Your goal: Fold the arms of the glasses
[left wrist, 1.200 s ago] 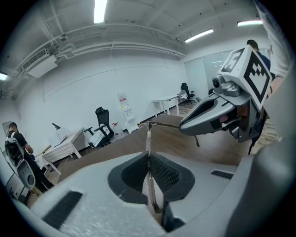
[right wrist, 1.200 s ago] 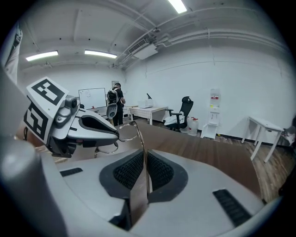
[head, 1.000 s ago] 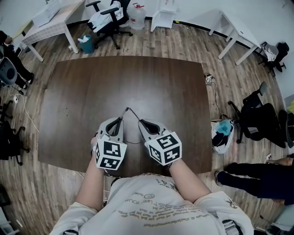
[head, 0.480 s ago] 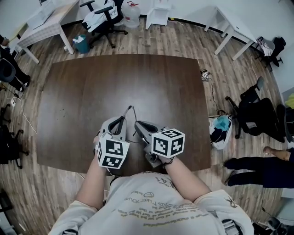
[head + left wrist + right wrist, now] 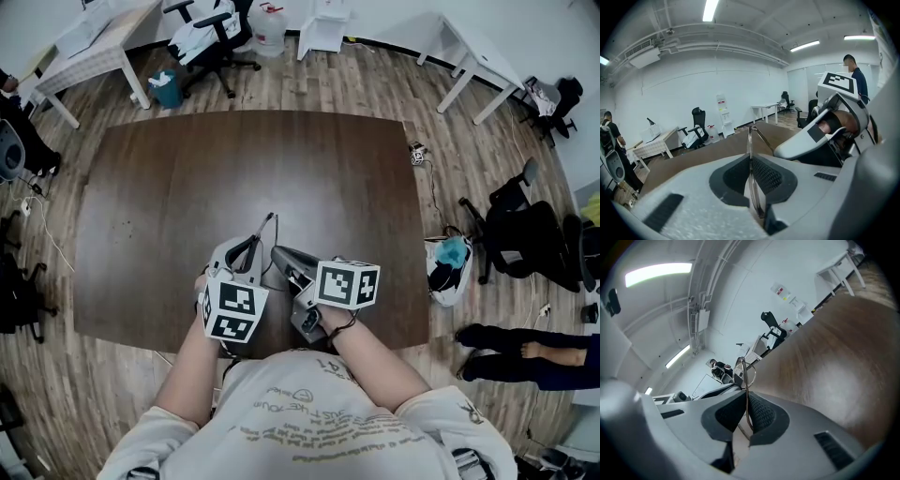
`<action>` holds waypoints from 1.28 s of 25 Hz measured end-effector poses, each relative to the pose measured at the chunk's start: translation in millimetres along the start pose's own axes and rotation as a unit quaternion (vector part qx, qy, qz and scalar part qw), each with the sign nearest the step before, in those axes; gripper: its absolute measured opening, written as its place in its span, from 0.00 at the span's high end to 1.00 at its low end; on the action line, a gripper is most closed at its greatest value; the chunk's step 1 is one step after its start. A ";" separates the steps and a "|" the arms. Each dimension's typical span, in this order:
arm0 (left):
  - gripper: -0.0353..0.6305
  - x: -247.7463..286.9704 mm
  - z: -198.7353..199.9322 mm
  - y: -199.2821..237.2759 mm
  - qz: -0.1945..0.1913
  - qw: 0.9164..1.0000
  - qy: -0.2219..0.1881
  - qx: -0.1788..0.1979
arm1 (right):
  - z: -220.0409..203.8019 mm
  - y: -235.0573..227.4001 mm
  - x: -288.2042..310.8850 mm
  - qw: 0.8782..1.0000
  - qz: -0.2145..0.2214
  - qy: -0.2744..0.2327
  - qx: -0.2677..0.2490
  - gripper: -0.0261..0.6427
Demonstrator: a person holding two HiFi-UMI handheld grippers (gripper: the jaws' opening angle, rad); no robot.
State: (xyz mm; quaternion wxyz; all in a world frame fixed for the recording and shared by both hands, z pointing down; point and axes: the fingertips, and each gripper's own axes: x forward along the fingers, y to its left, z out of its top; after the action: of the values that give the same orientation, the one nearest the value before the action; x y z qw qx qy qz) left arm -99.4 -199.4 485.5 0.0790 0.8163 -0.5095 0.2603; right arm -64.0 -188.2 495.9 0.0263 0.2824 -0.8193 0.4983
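Observation:
A thin wire-framed pair of glasses (image 5: 269,224) is held in the air over the near part of the dark wooden table (image 5: 187,169), between my two grippers. My left gripper (image 5: 250,247) is shut on the frame; in the left gripper view the rim (image 5: 751,154) runs edge-on between its pads and one arm (image 5: 762,138) angles away to the right. My right gripper (image 5: 280,254) sits close beside it, rolled over, and is shut on a thin wire part of the glasses (image 5: 746,380). The grippers (image 5: 751,164) (image 5: 746,401) almost touch.
Office chairs (image 5: 211,37) and white tables (image 5: 473,61) stand on the wood floor behind the table. A bag (image 5: 450,267) and a black chair (image 5: 525,239) sit to the right, with a person's legs (image 5: 525,361) near the right corner.
My right gripper has rolled about its own axis, so its marker cube now faces up. The glasses' tip has swung slightly. The left gripper has stayed put.

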 end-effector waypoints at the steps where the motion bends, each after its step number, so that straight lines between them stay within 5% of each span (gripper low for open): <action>1: 0.90 0.5 0.3 -1.5 -0.001 1.000 0.000 0.001 | -0.6 0.6 0.7 1.000 0.006 -0.001 0.018 0.92; 6: 0.90 3.7 0.5 -8.2 -0.006 1.000 0.000 0.002 | -3.4 1.3 5.1 0.997 0.025 0.003 0.072 0.92; 16: 0.90 4.4 1.7 -9.8 -0.013 1.000 0.000 0.004 | -3.5 4.2 7.3 0.996 0.032 0.000 0.088 0.92; 22: 0.90 4.2 -0.2 -5.0 -0.001 1.000 0.003 0.002 | -0.2 3.5 6.1 0.999 0.027 -0.020 0.040 0.92; 25: 0.90 2.0 -5.4 2.5 0.011 1.000 0.003 -0.005 | -0.3 1.9 6.1 0.999 0.026 -0.031 0.013 0.74; 32: 0.90 -3.7 -11.8 33.1 0.057 0.997 0.001 -0.046 | 5.6 9.8 -3.0 0.998 0.017 -0.046 -0.031 0.72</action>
State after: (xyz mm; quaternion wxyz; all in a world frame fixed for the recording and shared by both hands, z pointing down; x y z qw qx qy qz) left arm -133.7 -207.3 489.2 0.1020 0.7814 -0.5665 0.2411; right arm -64.9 -188.2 484.2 -0.0118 0.2899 -0.8394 0.4596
